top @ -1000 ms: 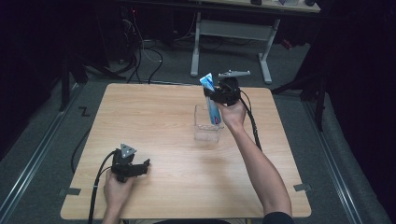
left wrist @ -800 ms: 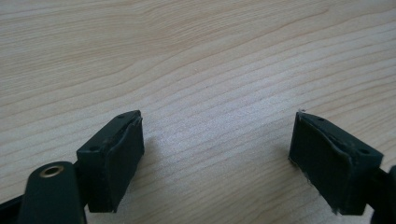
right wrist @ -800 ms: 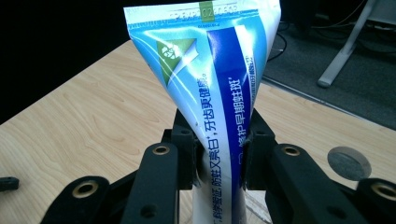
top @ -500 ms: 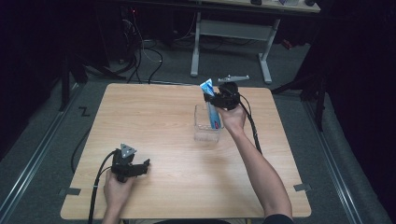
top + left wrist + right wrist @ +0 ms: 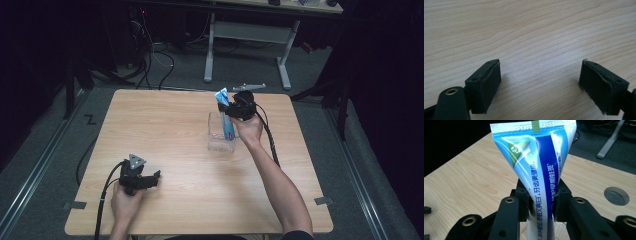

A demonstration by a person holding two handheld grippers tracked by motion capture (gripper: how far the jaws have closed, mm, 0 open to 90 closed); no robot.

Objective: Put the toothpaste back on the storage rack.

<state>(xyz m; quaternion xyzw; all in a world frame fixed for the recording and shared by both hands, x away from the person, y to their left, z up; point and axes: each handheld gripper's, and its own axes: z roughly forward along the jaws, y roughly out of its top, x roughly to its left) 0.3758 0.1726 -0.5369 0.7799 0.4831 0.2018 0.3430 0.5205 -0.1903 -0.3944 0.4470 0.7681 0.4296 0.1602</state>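
Right tool point(image 5: 231, 111) clenched on a toothpaste tube point(image 5: 226, 116); in the right gripper view the two black jaws press the tube point(image 5: 541, 177) from both sides about midway along its length. Tube is blue and white with a green patch, crimped flat end pointing up and away from the hand, lower end down inside a clear plastic box point(image 5: 221, 135).

The clear box stands on the desk point(image 5: 165, 130), right of centre and nearer the far edge than the near one. The tube stands nearly upright in it, leaning a little toward the far edge. The right hand point(image 5: 248, 129) holds the tool just above and beside the box's right wall. Whether the tube's lower end touches the box floor: cannot tell.

Left tool point(image 5: 150, 178) lies low at the near left part of the desk, close to the near edge, in the left hand point(image 5: 125, 205). The left gripper view shows its jaws standing wide apart with bare wood grain between them: released, nothing held. Well apart from the box and tube.

A round grommet hole point(image 5: 616, 195) in the desk surface shows in the right gripper view.
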